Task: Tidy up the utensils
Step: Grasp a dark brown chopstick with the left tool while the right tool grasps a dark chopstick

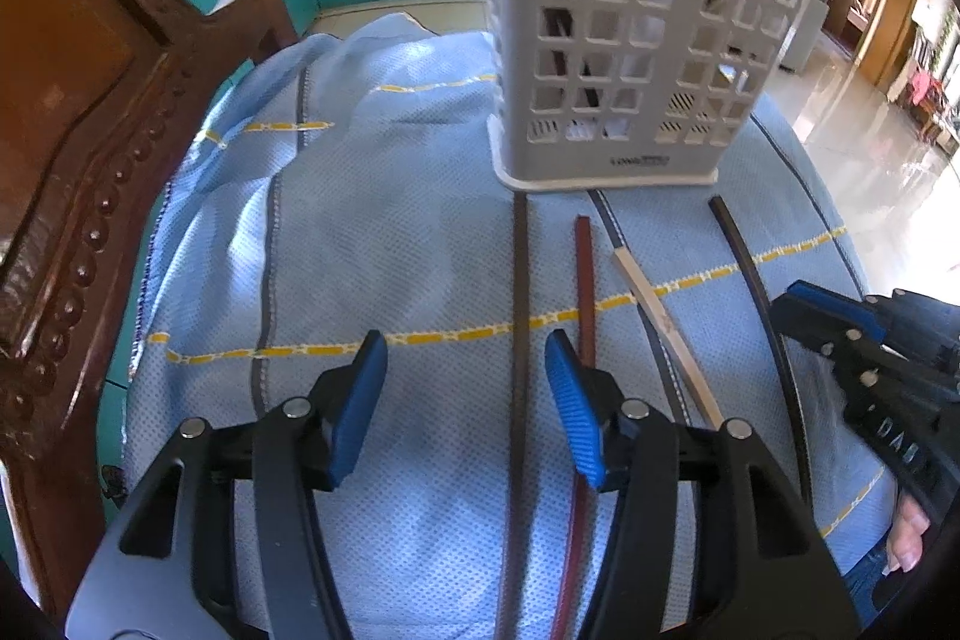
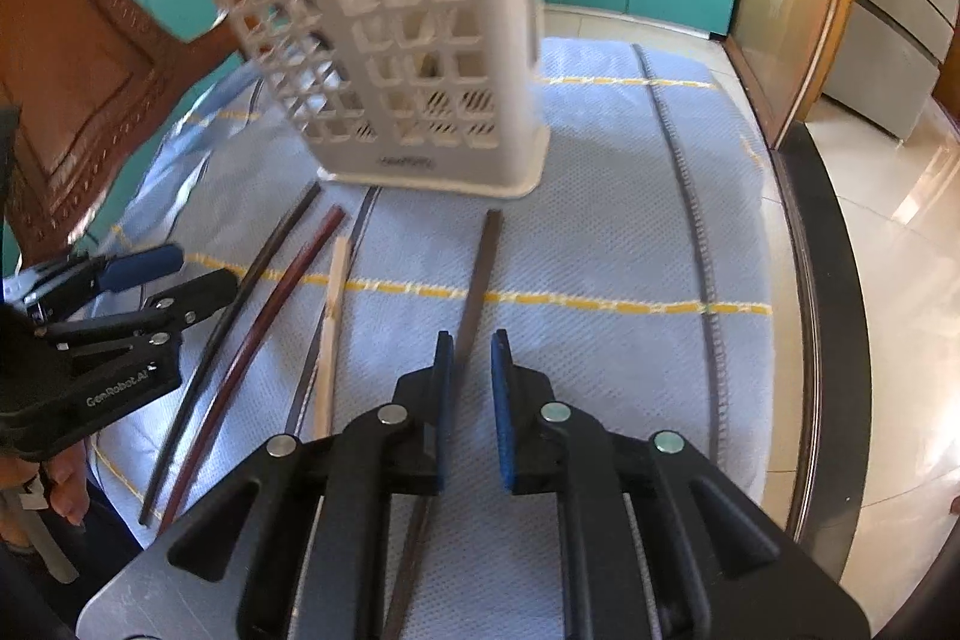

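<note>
A: What lay on the light-blue woven cloth (image 1: pixel 384 232) at that moment?

B: Four chopsticks, side by side in front of the white perforated plastic utensil holder (image 1: pixel 630 40): a dark brown chopstick (image 1: pixel 519 292), a reddish-brown one (image 1: pixel 587 292), a pale bamboo one (image 1: pixel 654 310) and a black one (image 1: pixel 756 292). None had been lifted. The holder already held a few sticks, dimly seen through its holes.

A: And the grippers?

B: The left gripper (image 1: pixel 465 400) hovered above the cloth, its blue pads well apart, empty, with the dark brown stick running beneath the gap. The right gripper (image 2: pixel 468 400) showed a narrow gap, its pads clamped on nothing; the black stick passed under the left pad.

A: What risk did you judge?

B: The sticks were thin and lay close together. A closing pad could have caught two at once, or rolled one off across the cloth. A careless reach might also have tipped the tall holder.
</note>
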Demonstrator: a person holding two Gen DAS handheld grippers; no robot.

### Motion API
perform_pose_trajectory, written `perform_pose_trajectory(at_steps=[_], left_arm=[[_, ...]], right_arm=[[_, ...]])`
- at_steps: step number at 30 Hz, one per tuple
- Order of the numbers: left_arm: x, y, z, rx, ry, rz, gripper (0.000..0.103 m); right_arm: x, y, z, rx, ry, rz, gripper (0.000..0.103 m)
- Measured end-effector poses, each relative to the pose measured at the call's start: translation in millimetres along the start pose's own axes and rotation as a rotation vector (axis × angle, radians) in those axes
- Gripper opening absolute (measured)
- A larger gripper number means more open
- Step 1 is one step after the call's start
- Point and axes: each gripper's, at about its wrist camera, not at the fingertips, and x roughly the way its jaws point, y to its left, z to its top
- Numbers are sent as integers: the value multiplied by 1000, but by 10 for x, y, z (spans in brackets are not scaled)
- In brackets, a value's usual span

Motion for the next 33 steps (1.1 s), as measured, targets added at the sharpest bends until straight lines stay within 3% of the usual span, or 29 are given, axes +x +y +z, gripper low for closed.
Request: perform_pose_trajectory(at_steps=[10,15,24,27,30,33], left_arm=[[84,-25,60,-3,5,-15,55],[257,-22,167,-17,19,-13,46],[393,-121,291,2,24,0,44],[375,-123,293,-16,31,-38,28],[351,-189,296,-1,28,-37,8],[330,-197,294,-9,20,-36,7]], right_arm=[[66,42,0,-14,8,26,13],[175,151,32,-29,13,-3,15],[279,303,70,-93,-13,-80,20],[298,287,86,-69,-15,-65,9],[293,256,82,-49,-12,-21,7],[242,248,77,-51,-28,-8,6]])
